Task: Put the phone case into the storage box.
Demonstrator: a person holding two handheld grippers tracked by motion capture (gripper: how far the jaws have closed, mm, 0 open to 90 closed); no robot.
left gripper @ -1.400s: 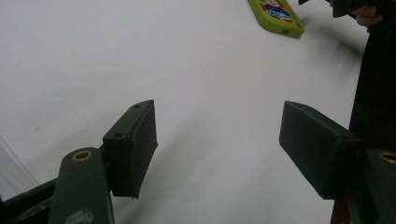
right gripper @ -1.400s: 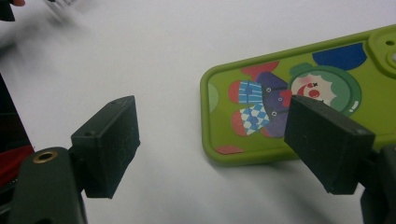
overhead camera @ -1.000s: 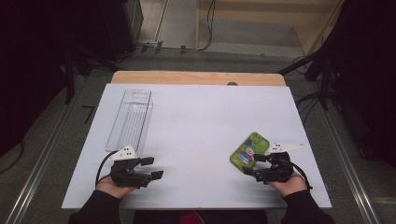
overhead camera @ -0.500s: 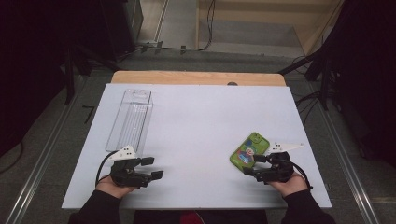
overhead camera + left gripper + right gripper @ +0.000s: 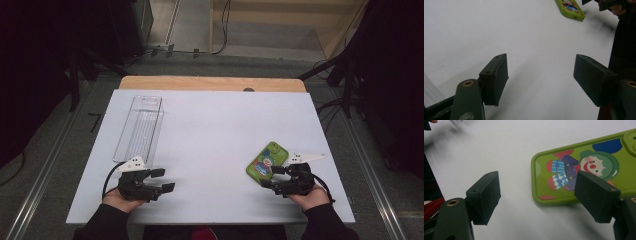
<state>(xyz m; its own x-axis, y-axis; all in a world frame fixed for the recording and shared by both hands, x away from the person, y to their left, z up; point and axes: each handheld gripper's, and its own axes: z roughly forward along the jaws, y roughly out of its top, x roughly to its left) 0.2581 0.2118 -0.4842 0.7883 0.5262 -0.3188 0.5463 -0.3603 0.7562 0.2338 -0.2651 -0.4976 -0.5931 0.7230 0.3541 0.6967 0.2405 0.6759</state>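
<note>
A green phone case (image 5: 267, 160) with a clown picture lies flat on the white table (image 5: 210, 135) at the right front. My right gripper (image 5: 272, 177) rests just in front of it, open, jaws pointing left. In the right gripper view the phone case (image 5: 584, 167) lies past the right-hand jaw and nothing sits between the pads. My left gripper (image 5: 163, 180) rests on the table at the left front, open and empty, jaws pointing right. In the left gripper view the phone case (image 5: 570, 8) lies far off, with bare table between the pads.
A clear plastic box (image 5: 140, 128) stands lengthwise on the left side of the table, behind my left gripper. A wooden strip (image 5: 210, 83) runs along the table's far edge. Dark stands and cables surround the table on the floor.
</note>
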